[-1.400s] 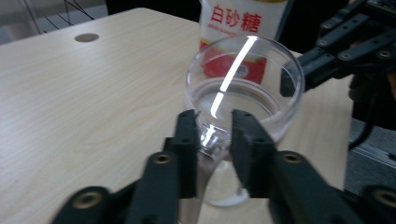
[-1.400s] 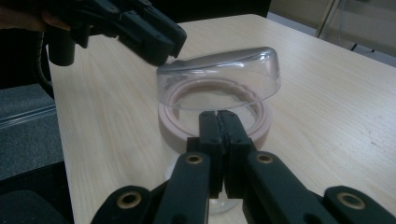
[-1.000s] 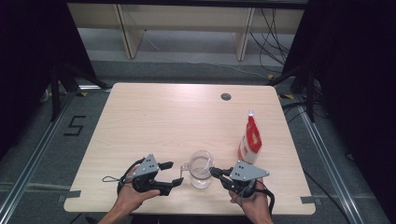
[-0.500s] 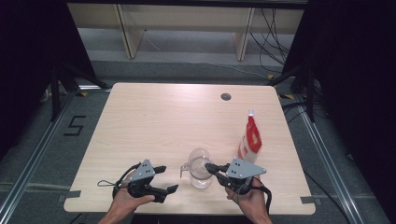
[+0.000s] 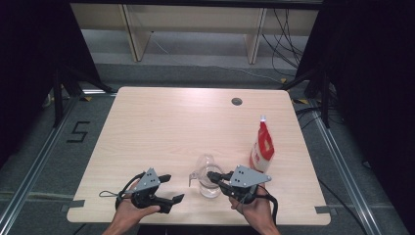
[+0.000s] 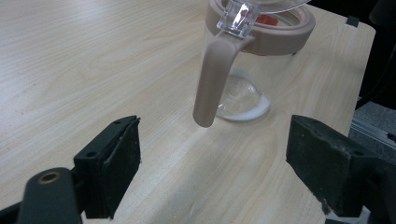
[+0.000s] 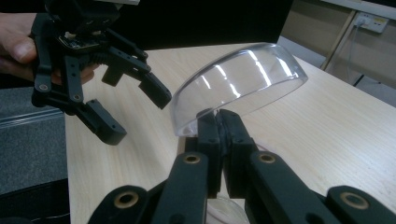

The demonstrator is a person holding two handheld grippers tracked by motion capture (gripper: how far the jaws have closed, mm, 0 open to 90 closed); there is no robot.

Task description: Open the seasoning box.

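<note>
Where the high view looks down from above, a pale wooden table [image 5: 195, 132] fills the middle of the frame, with a dark round hole [image 5: 237, 102] near its upper right edge. A red and white pouch [image 5: 262, 147] stands upright right of centre, near the clear jug but apart from it. The clear jug [image 5: 208, 176] sits in the lower middle of that frame, close to the table's near edge, between the two grippers.

In the left gripper view the jug stands at the upper centre, its beige rim band [image 6: 280, 35] running round the top and its beige handle [image 6: 215, 77] hanging down toward the camera, free of the jaws. The left gripper [image 5: 169, 188] lies at the lower left of the high view, held in a hand [image 5: 129, 215]. Its jaws have just been opening and now stand spread wide, at the lower left and lower right of their own view, with bare tabletop between them.

The right gripper [image 5: 213, 176] reaches in from the lower right of the high view, its tips over the jug. In the right gripper view its jaws are pressed together, pinching the lower edge of the clear domed lid [image 7: 238, 86], which tilts up across the middle of the frame.
</note>
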